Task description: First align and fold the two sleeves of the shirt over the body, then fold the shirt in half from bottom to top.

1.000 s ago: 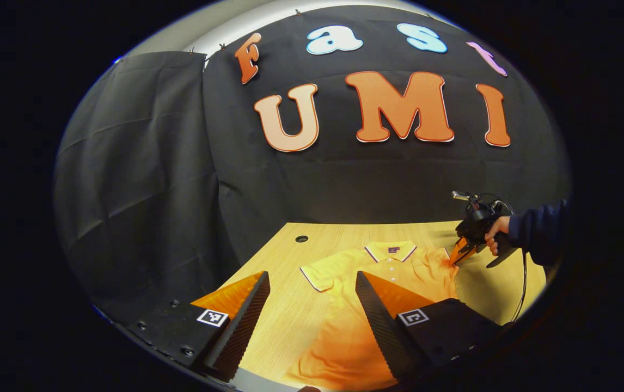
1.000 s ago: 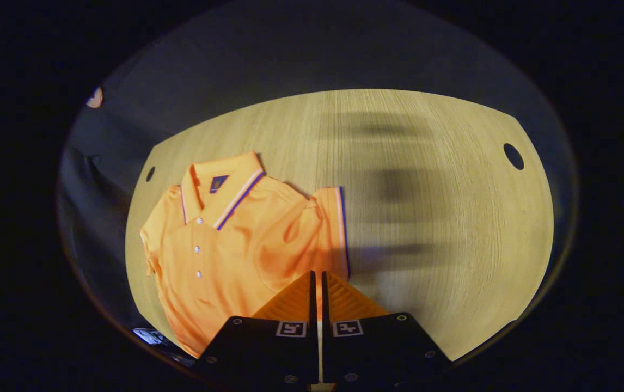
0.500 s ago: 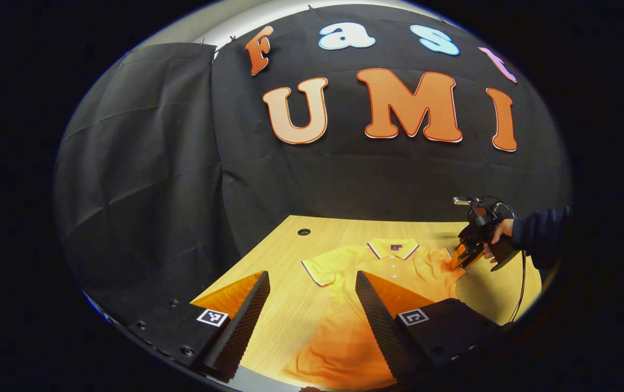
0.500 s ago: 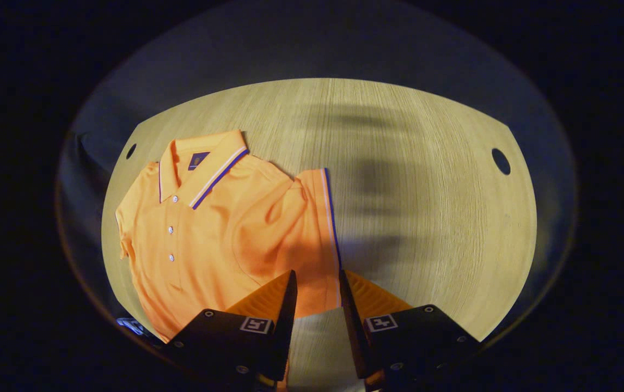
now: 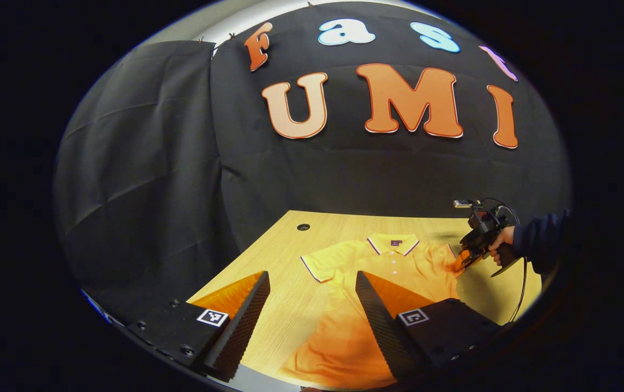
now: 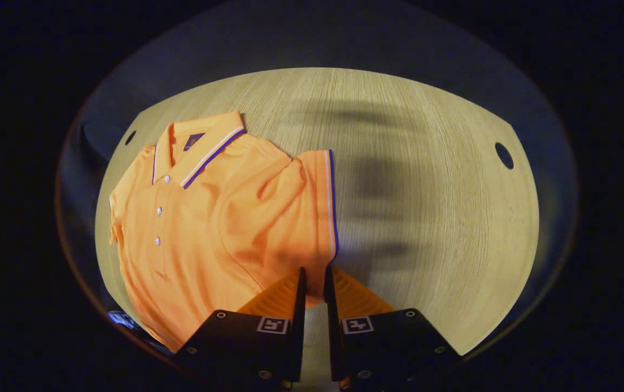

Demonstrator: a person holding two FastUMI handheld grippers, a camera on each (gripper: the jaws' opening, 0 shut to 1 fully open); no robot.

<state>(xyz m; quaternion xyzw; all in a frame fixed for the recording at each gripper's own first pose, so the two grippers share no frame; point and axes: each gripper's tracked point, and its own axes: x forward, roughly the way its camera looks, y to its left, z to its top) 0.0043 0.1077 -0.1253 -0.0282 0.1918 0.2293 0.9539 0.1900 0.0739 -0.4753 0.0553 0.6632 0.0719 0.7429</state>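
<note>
The left gripper (image 5: 312,288) hung with ridged fingers spread wide above an orange polo shirt (image 6: 208,218) lying flat on a wood-grain table (image 6: 432,218). The right gripper (image 6: 312,277) was nearly pressed together at a striped sleeve hem (image 6: 329,201); grip unclear.

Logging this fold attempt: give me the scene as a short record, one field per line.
garment: orange polo shirt, face up, collar away from the person
surface: wooden table
sleeves: both spread out, neither folded over the body
left gripper: open, above the table and the shirt's lower part
right gripper: at the hem of one sleeve, fingers nearly together; grip on cloth unclear
fold stage: not begun
</note>
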